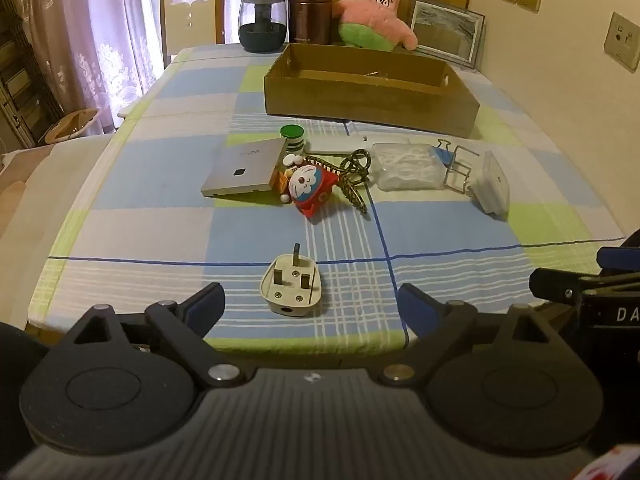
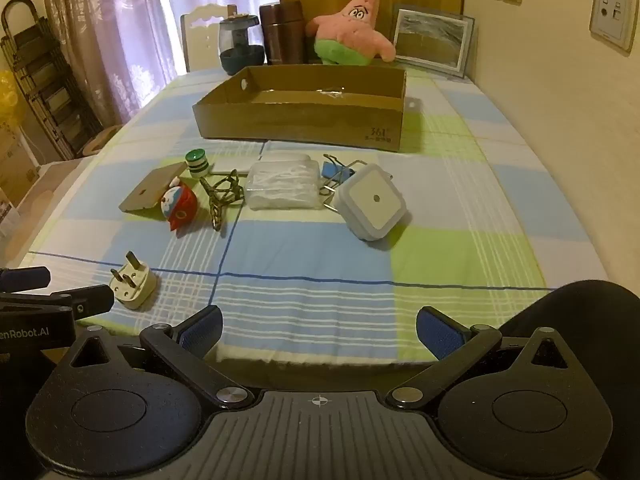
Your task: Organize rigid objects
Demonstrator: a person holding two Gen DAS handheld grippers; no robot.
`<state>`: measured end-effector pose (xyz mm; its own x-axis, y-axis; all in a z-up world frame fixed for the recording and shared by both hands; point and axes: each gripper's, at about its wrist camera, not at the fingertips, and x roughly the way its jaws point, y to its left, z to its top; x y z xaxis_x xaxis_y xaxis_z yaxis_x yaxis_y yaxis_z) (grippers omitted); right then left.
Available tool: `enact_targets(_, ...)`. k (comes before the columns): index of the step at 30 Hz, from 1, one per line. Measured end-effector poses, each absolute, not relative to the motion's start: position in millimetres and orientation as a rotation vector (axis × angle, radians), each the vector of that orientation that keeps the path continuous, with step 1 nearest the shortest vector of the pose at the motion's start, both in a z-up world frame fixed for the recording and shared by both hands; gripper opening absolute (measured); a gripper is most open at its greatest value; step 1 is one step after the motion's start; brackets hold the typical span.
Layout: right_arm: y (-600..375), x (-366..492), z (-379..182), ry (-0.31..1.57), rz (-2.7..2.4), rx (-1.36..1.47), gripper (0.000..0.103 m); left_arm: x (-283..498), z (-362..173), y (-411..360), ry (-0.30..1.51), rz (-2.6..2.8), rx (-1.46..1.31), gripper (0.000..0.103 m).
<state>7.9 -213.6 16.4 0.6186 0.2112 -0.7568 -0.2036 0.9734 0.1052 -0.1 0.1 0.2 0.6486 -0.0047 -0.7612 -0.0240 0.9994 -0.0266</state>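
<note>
A white three-pin plug (image 1: 291, 287) (image 2: 132, 282) lies near the table's front edge, just beyond my open left gripper (image 1: 312, 310). Farther back lies a cluster: a grey flat box (image 1: 245, 170) (image 2: 154, 191), a red and blue cat figure (image 1: 310, 189) (image 2: 179, 205), a green-capped bottle (image 1: 292, 139) (image 2: 197, 162), a patterned cord (image 1: 354, 178) (image 2: 222, 194), a clear plastic bag (image 1: 406, 165) (image 2: 280, 186), a blue binder clip (image 1: 454, 160) (image 2: 336, 172) and a white night light (image 1: 493, 184) (image 2: 374, 204). An open cardboard box (image 1: 370, 98) (image 2: 300, 120) stands behind them. My right gripper (image 2: 318, 336) is open over the front edge, nothing between its fingers.
The checked tablecloth (image 1: 160, 216) (image 2: 460, 248) covers the table. At the far end stand a dark glass jar (image 1: 263, 24), a brown flask (image 1: 310, 12), a pink star plush (image 1: 376, 14) (image 2: 352, 28) and a framed picture (image 1: 446, 32). A wall runs along the right, a chair (image 1: 192, 12) at the back.
</note>
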Motion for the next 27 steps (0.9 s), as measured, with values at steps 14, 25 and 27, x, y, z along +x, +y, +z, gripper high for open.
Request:
enact_targets(14,-213.1,9.8,14.8,0.865,0.223,-0.004,0.101,-1.6,-0.3,-0.4,0.874,0.003,-0.032,0.091)
enact_targets(25,-213.0,8.9,14.1,0.864,0.223,0.002,0.101,-1.5,-1.4,-2.1,0.872,0.002,-0.037,0.091)
enact_targets(27,-212.7,8.7,14.2,0.864,0.222,0.001,0.101,-1.4,-1.0,-1.8,0.874,0.002,-0.037,0.091)
